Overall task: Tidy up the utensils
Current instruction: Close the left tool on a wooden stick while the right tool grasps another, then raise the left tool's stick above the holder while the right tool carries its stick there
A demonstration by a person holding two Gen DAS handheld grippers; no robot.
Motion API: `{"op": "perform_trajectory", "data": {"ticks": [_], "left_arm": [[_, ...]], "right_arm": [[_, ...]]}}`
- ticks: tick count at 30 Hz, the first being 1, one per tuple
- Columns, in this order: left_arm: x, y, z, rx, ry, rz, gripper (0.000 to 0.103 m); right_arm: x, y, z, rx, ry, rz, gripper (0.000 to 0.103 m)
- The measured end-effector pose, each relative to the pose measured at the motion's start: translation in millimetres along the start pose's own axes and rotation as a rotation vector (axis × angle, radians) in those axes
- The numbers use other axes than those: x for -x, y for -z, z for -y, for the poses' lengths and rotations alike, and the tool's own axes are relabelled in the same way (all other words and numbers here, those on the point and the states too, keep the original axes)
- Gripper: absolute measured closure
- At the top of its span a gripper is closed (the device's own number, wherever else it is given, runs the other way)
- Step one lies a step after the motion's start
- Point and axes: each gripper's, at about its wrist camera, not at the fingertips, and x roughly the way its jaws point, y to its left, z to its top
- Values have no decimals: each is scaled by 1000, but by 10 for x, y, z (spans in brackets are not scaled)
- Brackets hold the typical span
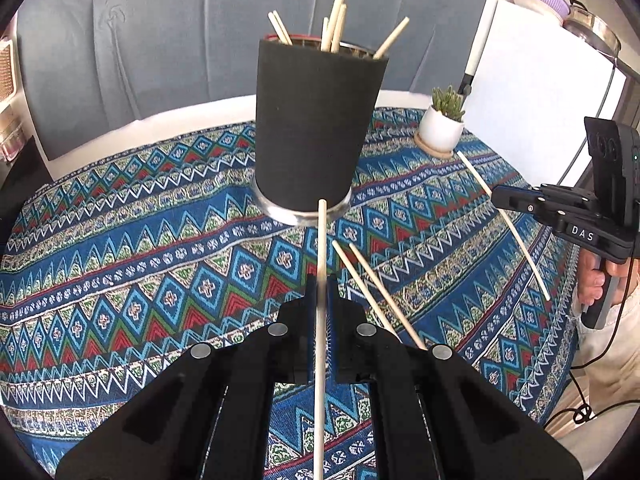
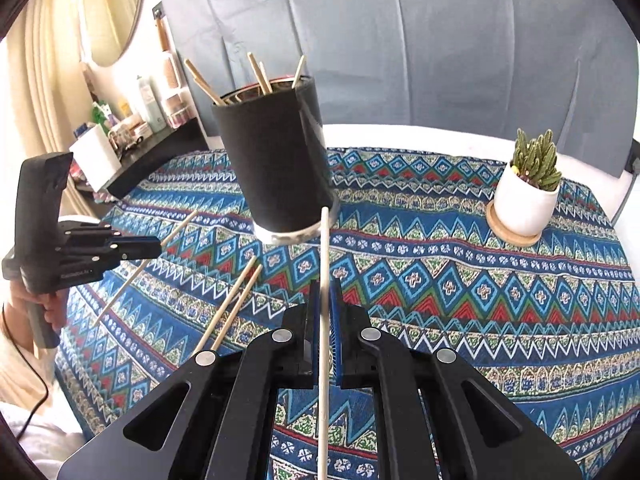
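Your table (image 1: 120,216) wears a blue patterned cloth (image 2: 480,280); a grey padded backrest (image 2: 440,40) stands behind it.

Black cup (image 1: 316,128) stands upright mid-table on a metal base, several chopsticks (image 1: 336,20) sticking out of its top at angles. White plant pot (image 2: 524,204) sits on a wooden coaster, well apart from the cup, toward your right side.

Your left tool (image 1: 320,292) points down at a slant toward the cup's base. It's clenched on one chopstick (image 1: 320,240); the stick runs straight along the fingers, its tip up near the cup's base. In the right wrist view the same tool (image 2: 158,246) shows side-on at the left edge, lifted off the cloth, your hand (image 2: 44,308) wrapped round the grip, the stick crossing its fingers at a slant.

Your right tool (image 2: 327,300) is angled down likewise, clenched on its own chopstick (image 2: 325,260), the tip by the cup's lower edge. From the left wrist view it (image 1: 496,196) sits at the right edge, above the cloth, your hand (image 1: 596,272) on the handle.

Two loose chopsticks (image 1: 368,280) lie side by side on the cloth between the tools, near the cup.
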Motion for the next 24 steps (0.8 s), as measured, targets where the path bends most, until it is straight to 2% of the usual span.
{"op": "perform_trajectory", "data": {"ticks": [9,16,24], "left_arm": [[299,-385,59,-9,-3,98,98],[441,-665,145,-56,-51,194,98],[522,-1024,97,-57,-13,269,98]], "right_arm": [[262,-358,-45,2,-25,153,98],[439,-678,-162,10,-74,278,98],[519,-1100,-334,75,-84,413,98]]}}
